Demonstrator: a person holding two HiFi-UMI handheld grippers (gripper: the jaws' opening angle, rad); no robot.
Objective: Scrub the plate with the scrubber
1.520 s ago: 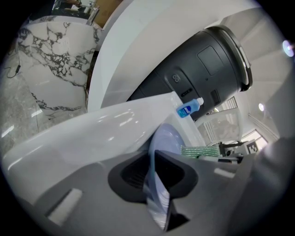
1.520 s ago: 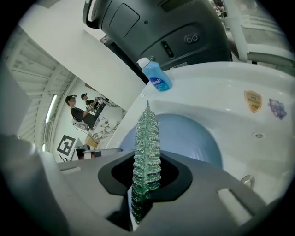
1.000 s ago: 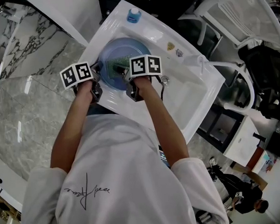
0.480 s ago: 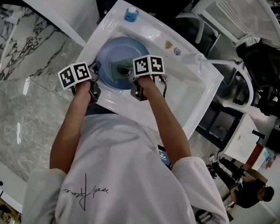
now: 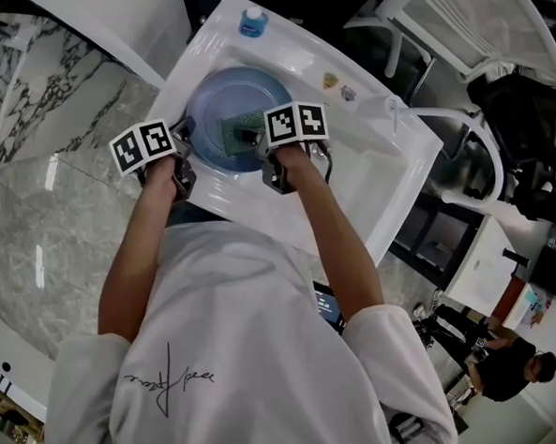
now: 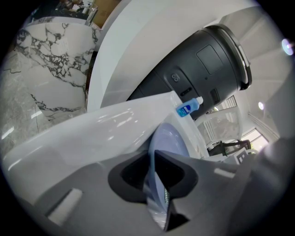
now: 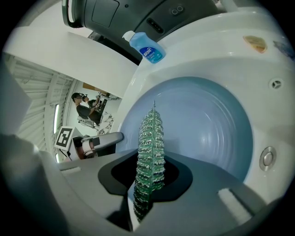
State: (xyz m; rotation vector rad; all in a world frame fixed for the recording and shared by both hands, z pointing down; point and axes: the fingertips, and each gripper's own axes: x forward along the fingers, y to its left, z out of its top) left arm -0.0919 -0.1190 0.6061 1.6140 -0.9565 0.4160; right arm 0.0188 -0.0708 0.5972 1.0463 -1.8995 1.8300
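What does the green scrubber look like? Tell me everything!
The scrubber is a thin green pad, sparkly and rough like woven mesh. It stands on edge, pinched between the jaws of the right tongs, with most of it sticking out forward. It is over the light blue plate; whether it presses on the plate is unclear.

Glossy grey marble floor (image 5: 44, 231) spread to the left, catching streaks of light. A black-veined white slab (image 5: 43, 62) lay far left; a white slatted chair (image 5: 472, 17) stood far right.
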